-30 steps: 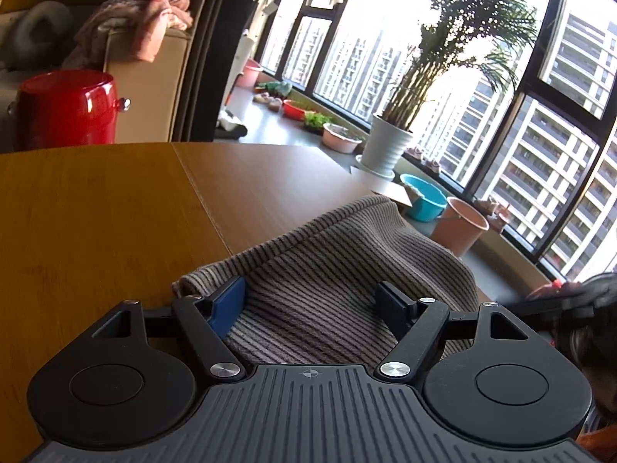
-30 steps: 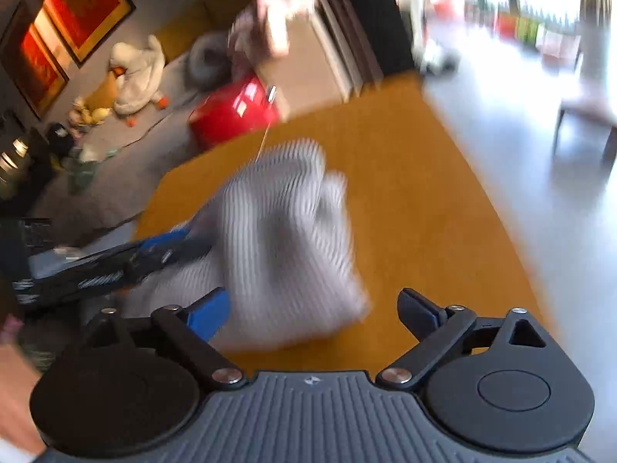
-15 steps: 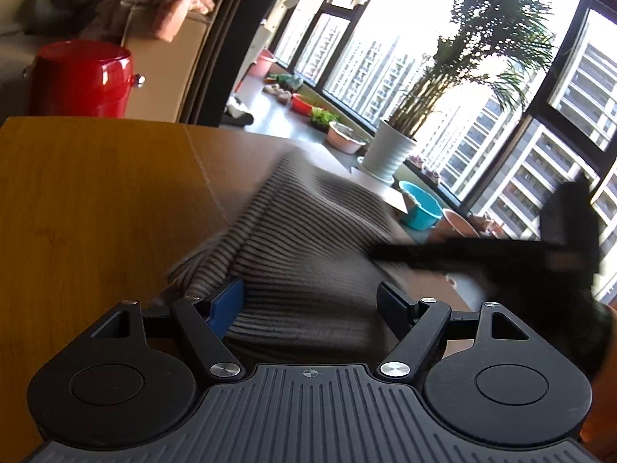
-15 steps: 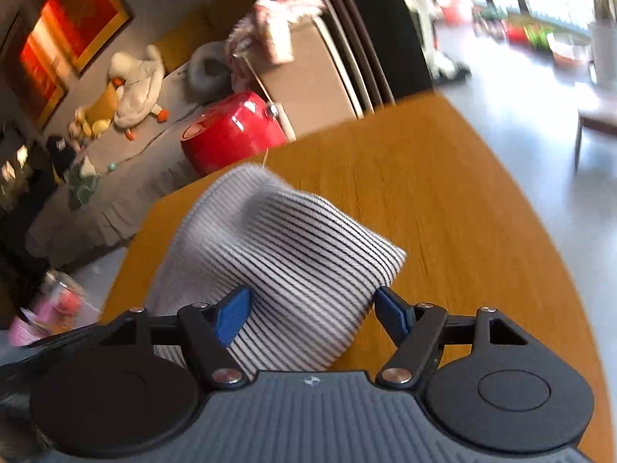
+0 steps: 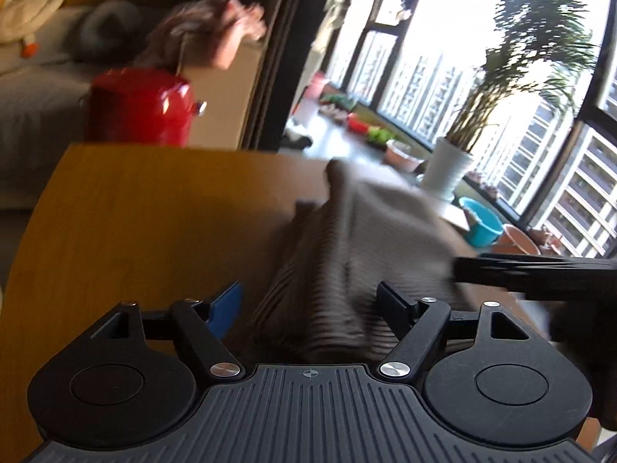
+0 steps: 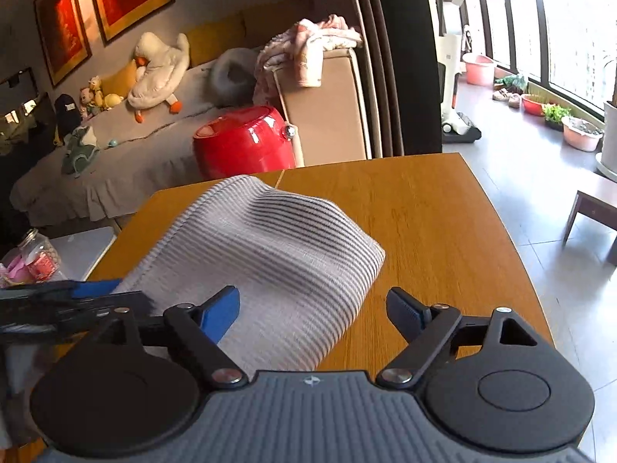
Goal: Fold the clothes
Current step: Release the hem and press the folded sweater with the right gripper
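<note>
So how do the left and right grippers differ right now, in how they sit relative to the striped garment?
The left gripper has the striped garment bunched high between its spread fingers, while the right gripper has only a flat folded edge of it by its left finger. The left wrist view is motion-blurred, the right wrist view sharp. Both are open, gripping nothing, over the wooden table.

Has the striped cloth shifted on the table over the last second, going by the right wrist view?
Yes. The striped cloth now lies flatter on the wooden table, its far edge nearer the red pot.
</note>
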